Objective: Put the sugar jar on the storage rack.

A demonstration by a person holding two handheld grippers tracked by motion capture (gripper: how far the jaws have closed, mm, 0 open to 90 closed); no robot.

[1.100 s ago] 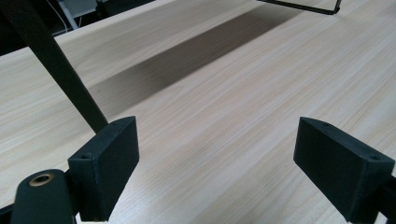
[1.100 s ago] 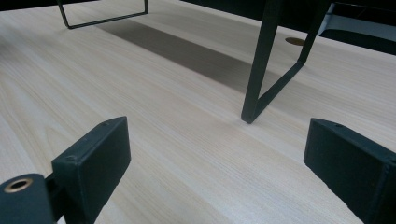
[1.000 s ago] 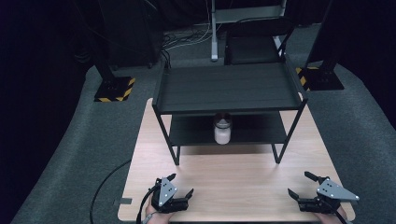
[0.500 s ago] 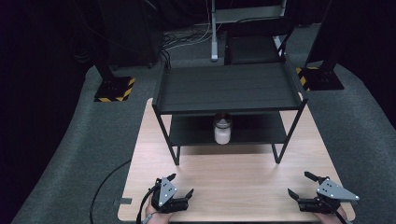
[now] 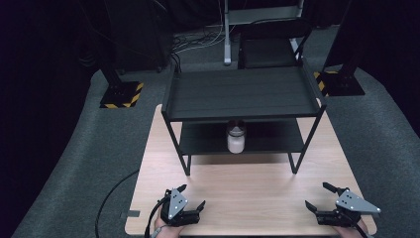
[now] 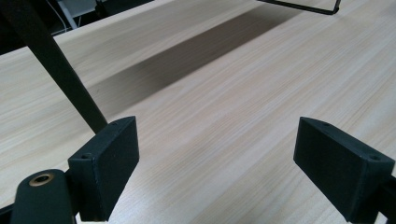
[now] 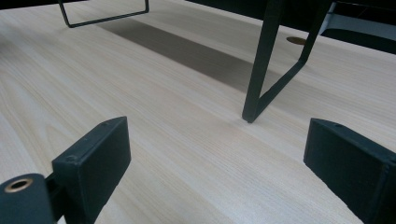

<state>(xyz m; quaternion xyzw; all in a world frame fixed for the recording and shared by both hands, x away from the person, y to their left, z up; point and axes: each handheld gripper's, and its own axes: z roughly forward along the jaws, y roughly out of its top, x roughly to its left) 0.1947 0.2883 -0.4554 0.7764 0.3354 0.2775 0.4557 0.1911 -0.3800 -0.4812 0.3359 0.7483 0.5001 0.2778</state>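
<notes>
Two grippers low at the near edge of the surface (image 5: 247, 193), well apart: left gripper (image 5: 190, 199) near the near-left corner, right gripper (image 5: 323, 197) near the near-right corner. Fingers of both spread wide, gripping nothing, bare wood between them. Broad open strip of wood from the grippers up to the rack (image 5: 242, 94), clear across its whole width.

Rack standing on the far half, nearly as wide as the surface, front legs set in from either side edge. Jar (image 5: 236, 138) upright on the lower shelf (image 5: 277, 139), near the middle, tucked beneath the top shelf and well apart from both grippers. Room on the lower shelf either side of the jar. Grey carpet around the surface on all sides; two yellow-and-black stand bases (image 5: 121, 94) on the floor beyond the far corners.

From the high view: the whole layout, jar included. From the left gripper view: fingers (image 6: 112, 158) wide over wood grain, one rack leg (image 6: 60, 70) rising close at left, rack shadow across the wood. From the right gripper view: fingers (image 7: 95, 161) likewise wide, rack leg foot (image 7: 254, 109) planted just ahead, a small round brown mark (image 7: 296, 40) in the wood beyond it.
</notes>
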